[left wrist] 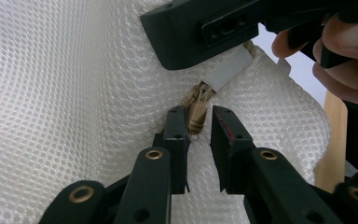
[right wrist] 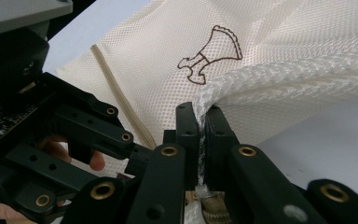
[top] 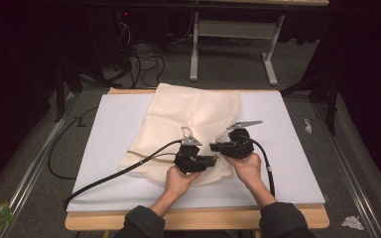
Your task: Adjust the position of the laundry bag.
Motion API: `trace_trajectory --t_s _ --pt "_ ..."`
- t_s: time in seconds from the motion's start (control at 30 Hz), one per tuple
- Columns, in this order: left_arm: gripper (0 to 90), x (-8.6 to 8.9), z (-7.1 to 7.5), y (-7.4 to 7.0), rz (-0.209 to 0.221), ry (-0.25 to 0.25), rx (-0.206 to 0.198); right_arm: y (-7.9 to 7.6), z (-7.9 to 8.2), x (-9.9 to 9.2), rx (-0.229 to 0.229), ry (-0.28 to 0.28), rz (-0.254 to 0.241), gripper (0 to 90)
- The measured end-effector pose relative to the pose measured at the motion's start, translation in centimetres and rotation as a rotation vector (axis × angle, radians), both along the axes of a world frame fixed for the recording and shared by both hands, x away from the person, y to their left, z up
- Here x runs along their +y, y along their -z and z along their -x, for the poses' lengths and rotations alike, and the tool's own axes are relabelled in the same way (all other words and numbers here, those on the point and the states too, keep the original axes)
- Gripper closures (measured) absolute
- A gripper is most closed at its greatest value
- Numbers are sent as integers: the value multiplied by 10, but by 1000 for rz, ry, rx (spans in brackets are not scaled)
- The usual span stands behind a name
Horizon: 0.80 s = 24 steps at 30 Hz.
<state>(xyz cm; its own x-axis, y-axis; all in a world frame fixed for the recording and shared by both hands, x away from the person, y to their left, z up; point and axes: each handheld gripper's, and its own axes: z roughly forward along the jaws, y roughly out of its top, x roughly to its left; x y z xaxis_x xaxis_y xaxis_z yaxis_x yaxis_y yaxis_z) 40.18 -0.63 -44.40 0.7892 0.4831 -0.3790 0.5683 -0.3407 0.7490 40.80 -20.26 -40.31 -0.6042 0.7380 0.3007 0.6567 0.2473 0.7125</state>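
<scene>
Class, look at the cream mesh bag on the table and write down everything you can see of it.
The mesh bag is cream netting with a fine honeycomb weave, lying flat and creased on the white board, its far end at the board's back edge. A brown emblem is stitched on it, and a tan zip runs along one edge. The right tongs are shut on a bunched fold at its near edge. The left tongs sit astride the tan zip pull, pads not yet pressing it.

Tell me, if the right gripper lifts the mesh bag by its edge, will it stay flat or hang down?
The mesh bag would probably hang down: it already lies in soft folds. It looks thin, so likely light. The right gripper pinches bunched mesh, which suggests it slips little.
</scene>
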Motion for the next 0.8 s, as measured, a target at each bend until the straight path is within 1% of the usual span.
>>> trace_trajectory --t_s 0.23,0.37,0.43,0.5,0.6,0.67,0.7,0.8 --pt "780 -1 -1 2 10 2 0 0 1 1 0 -5 10 882" --pt "824 -2 -1 3 17 4 -3 1 2 1 -2 -6 19 881" --pt "849 -1 -1 3 17 9 -3 1 2 0 6 -6 28 880" --pt "861 -1 0 1 12 9 -20 2 2 0 7 -5 26 879" --pt "868 0 0 0 3 14 -37 2 3 0 12 -12 27 875" --pt "869 1 0 -1 -4 14 -48 1 3 1 1 -19 48 869" --pt "869 1 -1 -2 -5 13 -46 2 3 1 0 -18 52 864" --pt "870 2 -1 -3 -8 10 -49 2 2 -1 10 -19 36 844"
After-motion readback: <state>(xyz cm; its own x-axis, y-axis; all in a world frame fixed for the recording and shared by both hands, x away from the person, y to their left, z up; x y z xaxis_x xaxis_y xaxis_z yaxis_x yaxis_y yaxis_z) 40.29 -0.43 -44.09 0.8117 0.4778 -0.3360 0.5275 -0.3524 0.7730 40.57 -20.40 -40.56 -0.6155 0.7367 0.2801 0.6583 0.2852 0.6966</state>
